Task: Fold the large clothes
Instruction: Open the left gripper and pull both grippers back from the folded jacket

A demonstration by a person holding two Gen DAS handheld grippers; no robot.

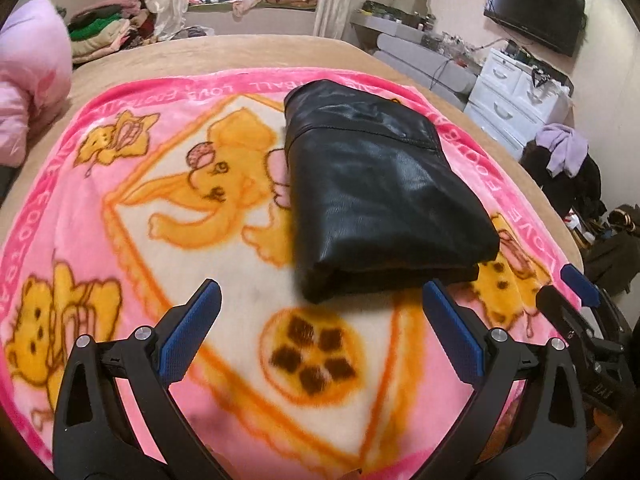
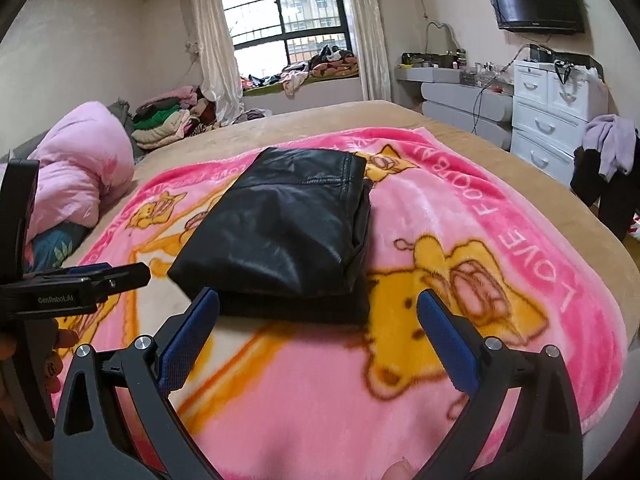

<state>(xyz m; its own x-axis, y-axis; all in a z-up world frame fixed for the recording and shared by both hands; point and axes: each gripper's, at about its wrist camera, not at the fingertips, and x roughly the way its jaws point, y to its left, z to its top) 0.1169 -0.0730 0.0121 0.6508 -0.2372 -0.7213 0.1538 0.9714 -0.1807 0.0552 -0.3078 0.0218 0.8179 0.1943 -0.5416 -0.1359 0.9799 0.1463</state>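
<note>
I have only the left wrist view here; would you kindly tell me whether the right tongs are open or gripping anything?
Observer: The right tongs are open and grip nothing; they face the near edge of the folded black leather garment.
Operator: Thank you. How does the garment's right side look from there?
Observer: Its stacked layers show along that edge, lying flat on the pink cartoon blanket.
</note>
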